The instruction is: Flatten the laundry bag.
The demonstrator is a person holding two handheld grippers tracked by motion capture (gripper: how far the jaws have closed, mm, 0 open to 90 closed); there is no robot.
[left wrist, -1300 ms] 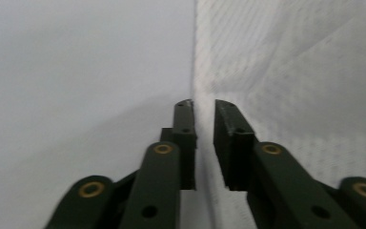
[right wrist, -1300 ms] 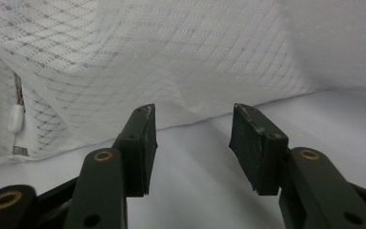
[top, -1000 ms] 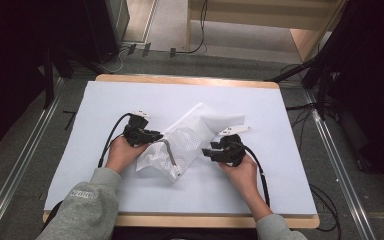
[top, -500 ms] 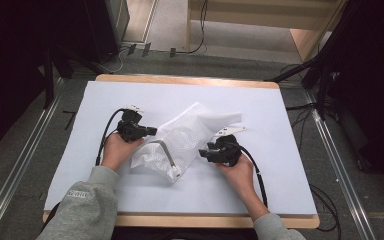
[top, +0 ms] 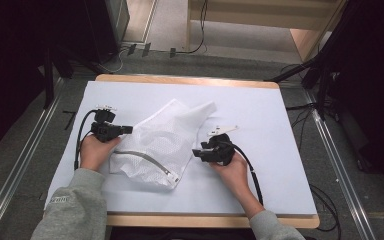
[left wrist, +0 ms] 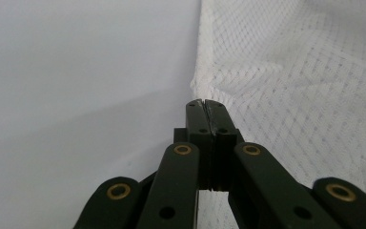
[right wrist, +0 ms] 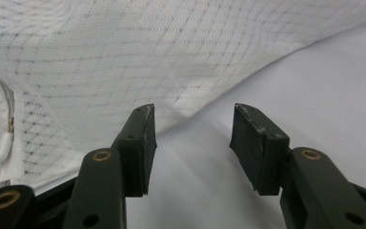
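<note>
1. At the near edge of the table (top: 290, 200), two forearms in grey sleeves (top: 72, 210) come in from below, each hand holding a black gripper.
2. The right gripper (top: 200, 152) lies just beside the right edge of the white mesh bag (top: 160, 145). Its jaws are spread apart with nothing between them; in the right gripper view the bag's edge (right wrist: 171, 57) lies just beyond the tips, over the pale sheet.
3. The left gripper (top: 125, 130) sits at the bag's left edge. In the left gripper view its jaws are pressed together, tips right at the mesh hem (left wrist: 198, 86); whether any fabric is caught between them cannot be told.
4. The bag lies crumpled in the middle of the table on the white sheet (top: 260, 110), a zip (top: 145, 160) curving across its near part.
5. Beyond the table, cables (top: 180, 50) run across the grey floor.
</note>
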